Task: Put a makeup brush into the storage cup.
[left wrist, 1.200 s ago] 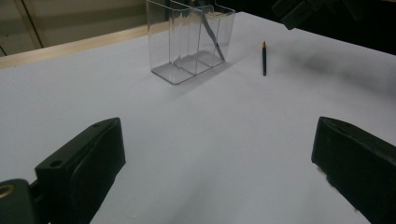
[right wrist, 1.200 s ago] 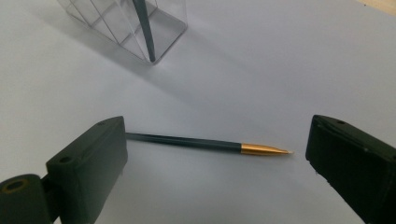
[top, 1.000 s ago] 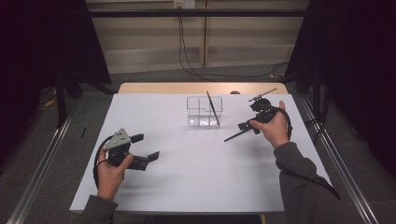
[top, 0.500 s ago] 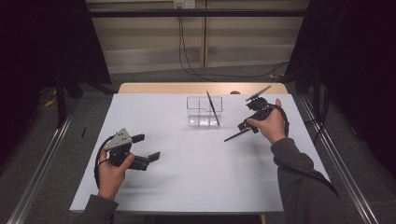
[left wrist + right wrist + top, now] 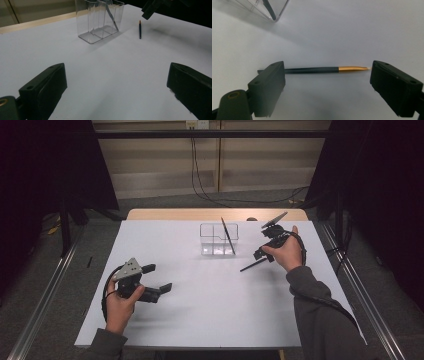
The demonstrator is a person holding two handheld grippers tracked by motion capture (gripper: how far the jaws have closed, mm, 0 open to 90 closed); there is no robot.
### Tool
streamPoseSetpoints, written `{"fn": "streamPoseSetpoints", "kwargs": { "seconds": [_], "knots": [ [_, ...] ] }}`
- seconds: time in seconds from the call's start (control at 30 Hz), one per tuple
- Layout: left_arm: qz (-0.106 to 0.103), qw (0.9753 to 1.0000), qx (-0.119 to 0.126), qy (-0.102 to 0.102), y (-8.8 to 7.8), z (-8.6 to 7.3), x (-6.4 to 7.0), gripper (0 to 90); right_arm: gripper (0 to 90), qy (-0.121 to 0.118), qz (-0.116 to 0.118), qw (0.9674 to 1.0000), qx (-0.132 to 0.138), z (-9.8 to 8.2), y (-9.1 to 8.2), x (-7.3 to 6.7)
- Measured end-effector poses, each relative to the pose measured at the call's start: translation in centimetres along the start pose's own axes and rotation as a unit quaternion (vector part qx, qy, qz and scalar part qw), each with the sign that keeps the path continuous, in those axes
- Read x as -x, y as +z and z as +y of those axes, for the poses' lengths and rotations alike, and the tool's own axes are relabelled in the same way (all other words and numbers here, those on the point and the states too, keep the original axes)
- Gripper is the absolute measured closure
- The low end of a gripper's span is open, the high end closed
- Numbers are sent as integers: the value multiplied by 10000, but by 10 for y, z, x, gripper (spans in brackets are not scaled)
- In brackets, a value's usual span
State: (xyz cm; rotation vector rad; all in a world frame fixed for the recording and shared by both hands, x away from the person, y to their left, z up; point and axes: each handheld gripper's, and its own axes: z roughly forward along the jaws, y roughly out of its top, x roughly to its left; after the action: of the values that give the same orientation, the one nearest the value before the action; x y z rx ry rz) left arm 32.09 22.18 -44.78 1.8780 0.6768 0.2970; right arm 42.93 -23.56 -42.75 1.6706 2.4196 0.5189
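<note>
Little has shifted since the earlier frames: right gripper (image 5: 264,251) sits a touch lower over the pencil, jaws just been closing in slightly, left gripper (image 5: 159,278) where it was. Pencil (image 5: 322,69), dark shaft with a gold end, lies flat on the white table (image 5: 210,315), just right of the clear organizer (image 5: 219,240); in the high view it runs diagonally below the right hand (image 5: 286,251). In the right gripper view the pencil lies crosswise beyond the two black jaws, which stand wide apart, pads not pressing on it; gold end near one jaw, dark end passing behind the other. Nothing grasped. Second dark pencil (image 5: 228,236) stands tilted inside the organizer's right-hand compartment. Left gripper held in the left hand (image 5: 120,302) low over the near-left table, jaws spread wide, bare table between them, well apart from the organizer.
</note>
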Motion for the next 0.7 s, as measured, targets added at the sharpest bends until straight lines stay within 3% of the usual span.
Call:
{"fn": "streamPoseSetpoints", "kwargs": {
  "seconds": [0.13,0.23,0.27,0.57,0.7],
  "knots": [
    [-2,10000,-51,9,0,0,0,24,133,154,51,9999,-2,0,4,0],
    [34,10000,-49,5,0,0,0,24,139,103,67,9999,-47,0,7,2],
    [40,10000,-48,6,0,0,0,24,143,197,63,9998,-63,0,8,2],
    [41,10000,-45,10,0,1,0,24,174,230,33,9997,-60,0,14,3],
    [22,10000,-18,-17,0,0,0,24,189,359,14,9993,-138,-1,18,4]
  ]
}}
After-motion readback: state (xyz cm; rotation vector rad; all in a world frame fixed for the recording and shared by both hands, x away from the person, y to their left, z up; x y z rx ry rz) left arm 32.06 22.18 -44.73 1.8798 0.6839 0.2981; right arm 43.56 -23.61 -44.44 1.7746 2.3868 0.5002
